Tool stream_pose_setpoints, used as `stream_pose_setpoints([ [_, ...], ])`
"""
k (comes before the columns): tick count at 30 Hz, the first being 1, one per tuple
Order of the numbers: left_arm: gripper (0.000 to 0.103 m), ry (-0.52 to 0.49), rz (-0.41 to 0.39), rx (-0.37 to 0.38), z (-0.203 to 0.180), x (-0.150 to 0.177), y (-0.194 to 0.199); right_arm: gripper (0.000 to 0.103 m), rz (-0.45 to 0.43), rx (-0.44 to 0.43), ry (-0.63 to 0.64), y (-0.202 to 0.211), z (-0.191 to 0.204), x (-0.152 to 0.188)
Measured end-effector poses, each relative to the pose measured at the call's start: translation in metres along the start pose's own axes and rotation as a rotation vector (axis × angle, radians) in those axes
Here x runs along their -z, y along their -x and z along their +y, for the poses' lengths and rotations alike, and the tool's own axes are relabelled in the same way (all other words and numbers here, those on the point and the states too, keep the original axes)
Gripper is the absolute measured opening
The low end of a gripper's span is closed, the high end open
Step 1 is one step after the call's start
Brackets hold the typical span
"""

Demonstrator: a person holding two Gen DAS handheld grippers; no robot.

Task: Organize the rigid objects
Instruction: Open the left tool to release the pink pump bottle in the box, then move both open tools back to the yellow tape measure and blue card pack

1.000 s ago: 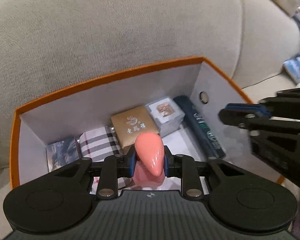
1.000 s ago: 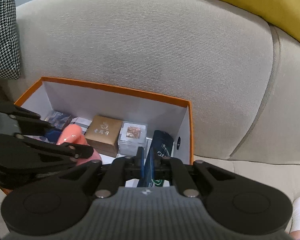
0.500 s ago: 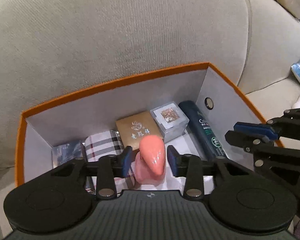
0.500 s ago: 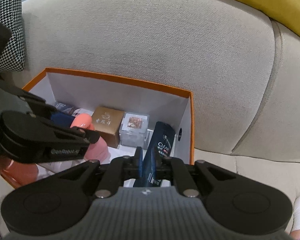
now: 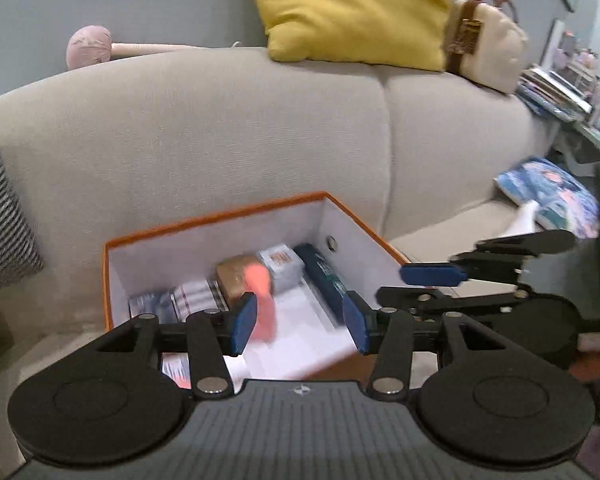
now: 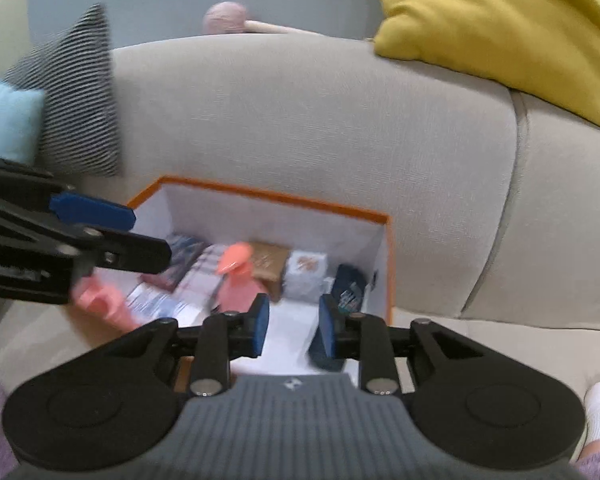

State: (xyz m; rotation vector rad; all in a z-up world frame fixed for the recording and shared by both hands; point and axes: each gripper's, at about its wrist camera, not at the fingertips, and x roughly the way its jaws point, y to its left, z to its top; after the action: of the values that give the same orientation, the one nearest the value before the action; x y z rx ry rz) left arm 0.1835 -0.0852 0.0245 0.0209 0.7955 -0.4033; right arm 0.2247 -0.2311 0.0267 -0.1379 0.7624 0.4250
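An orange-rimmed box (image 5: pixel 220 216) (image 6: pixel 268 194) with white walls stands on the grey sofa. Inside it stand a pink bottle (image 5: pixel 260 300) (image 6: pixel 240 280), a dark blue shampoo bottle (image 5: pixel 324 280) (image 6: pixel 348 288), a gold box (image 5: pixel 232 278) (image 6: pixel 268 264), a clear square case (image 5: pixel 282 264) (image 6: pixel 306 270) and a plaid box (image 5: pixel 196 296) (image 6: pixel 200 276). My left gripper (image 5: pixel 300 322) is open and empty above the box's near side, the pink bottle just past its left finger. My right gripper (image 6: pixel 290 326) is open and empty, the shampoo bottle beside its right finger.
A yellow cushion (image 5: pixel 356 8) (image 6: pixel 500 16) and a beige handbag (image 5: pixel 484 48) rest on the sofa back. A striped cushion (image 6: pixel 76 100) leans at the left. A blue printed packet (image 5: pixel 548 196) lies on the seat at the right. A pink mallet-like toy (image 5: pixel 92 46) lies behind the sofa.
Both grippers have opened and pulled back and up from the box. The left let go of the pink bottle, the right let go of the shampoo bottle; both now stand in the box.
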Motion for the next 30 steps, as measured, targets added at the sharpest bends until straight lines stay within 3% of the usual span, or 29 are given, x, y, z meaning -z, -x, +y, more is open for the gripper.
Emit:
stream_pose_setpoints([
  [6, 0.056, 0.005, 0.022, -0.002, -0.005, 0.045, 0.027, 0.028, 0.063, -0.07, 0.057, 0.015, 0.019, 0.038],
  [11, 0.057, 0.029, 0.081, 0.01, -0.008, 0.083, 0.022, 0.028, 0.12, -0.1, 0.094, 0.023, 0.036, 0.075],
  [17, 0.058, -0.041, 0.177, 0.021, -0.015, 0.121, -0.001, 0.028, 0.22, -0.153, 0.207, 0.015, 0.063, 0.116],
  [20, 0.064, -0.063, 0.223, 0.01, -0.013, 0.132, -0.018, 0.032, 0.271, -0.175, 0.27, 0.008, 0.075, 0.127],
  [25, 0.073, -0.057, 0.263, 0.075, -0.003, 0.139, -0.036, 0.044, 0.356, -0.221, 0.331, -0.008, 0.083, 0.128],
  [30, 0.074, -0.083, 0.298, 0.115, 0.003, 0.143, -0.049, 0.048, 0.418, -0.242, 0.463, -0.019, 0.091, 0.131],
])
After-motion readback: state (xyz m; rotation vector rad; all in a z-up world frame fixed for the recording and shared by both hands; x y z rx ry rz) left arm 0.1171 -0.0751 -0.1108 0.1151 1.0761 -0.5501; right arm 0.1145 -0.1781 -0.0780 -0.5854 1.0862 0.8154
